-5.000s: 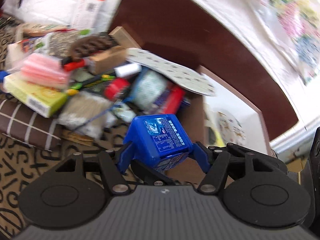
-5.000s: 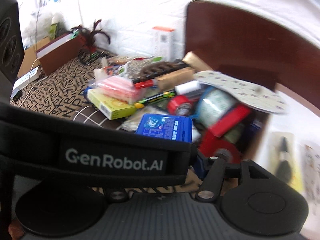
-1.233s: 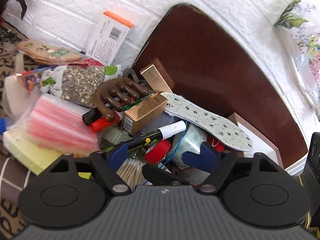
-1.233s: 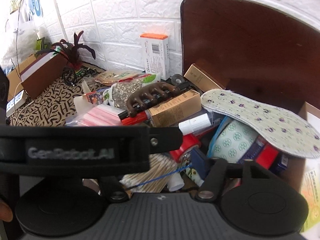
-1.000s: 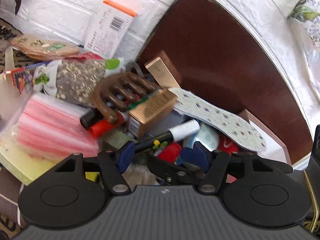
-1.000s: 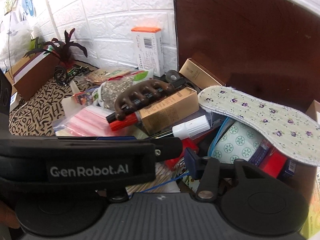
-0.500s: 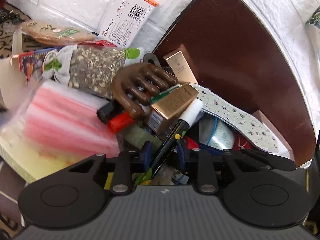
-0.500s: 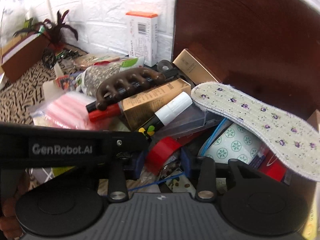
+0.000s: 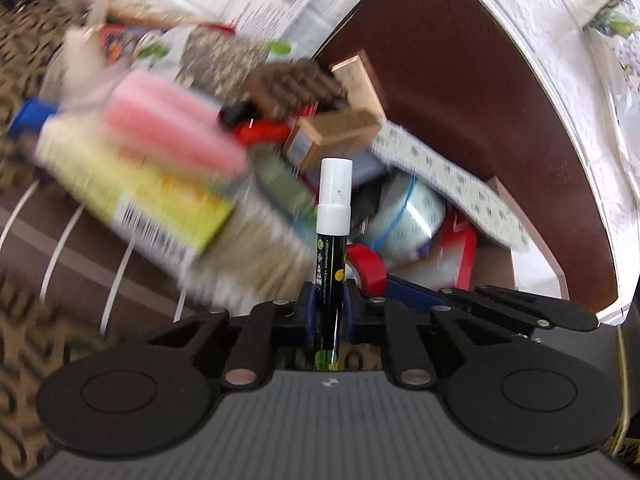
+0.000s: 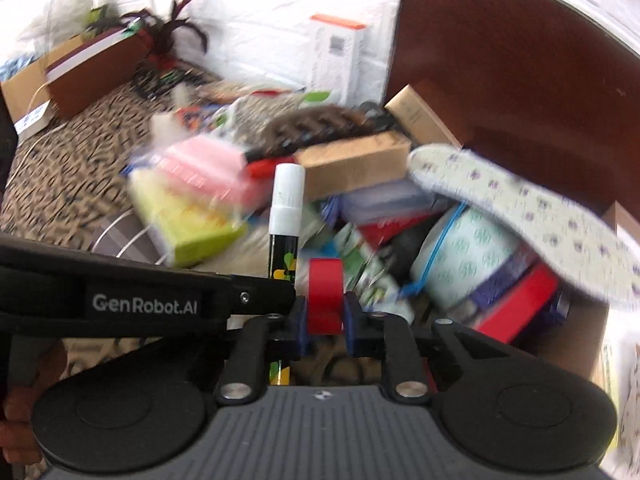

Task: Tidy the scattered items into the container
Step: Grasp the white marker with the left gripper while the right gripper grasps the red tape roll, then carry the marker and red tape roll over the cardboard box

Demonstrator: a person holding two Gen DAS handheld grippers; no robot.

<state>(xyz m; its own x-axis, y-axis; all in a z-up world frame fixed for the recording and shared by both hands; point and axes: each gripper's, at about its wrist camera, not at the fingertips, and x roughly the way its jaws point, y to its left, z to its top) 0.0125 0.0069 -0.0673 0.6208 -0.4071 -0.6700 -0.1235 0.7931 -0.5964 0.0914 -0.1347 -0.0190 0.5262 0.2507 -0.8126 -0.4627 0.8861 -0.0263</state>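
Observation:
My left gripper (image 9: 327, 300) is shut on a black marker with a white cap (image 9: 333, 216), held pointing away above the pile. The marker also shows in the right wrist view (image 10: 285, 216), beside my right gripper (image 10: 324, 312), which is shut on a red tape roll (image 10: 325, 292); the roll also shows in the left wrist view (image 9: 370, 270). The cardboard container (image 10: 576, 332) sits at the right, piled with an insole (image 10: 516, 208), a patterned roll (image 10: 464, 256) and red boxes. Scattered items lie to its left: a pink packet (image 9: 172, 128), a yellow-green box (image 9: 132, 196) and a brown claw clip (image 9: 288, 84).
A dark brown board (image 10: 520, 60) leans on the white brick wall behind the container. A white box with an orange top (image 10: 336, 56) stands by the wall. A patterned cloth (image 10: 68, 168) covers the table; a brown book and a plant sit far left.
My left gripper has closed on the marker and lifted it off the pile. My right gripper has closed on the red tape roll and raised it. Both views have pulled back and blurred.

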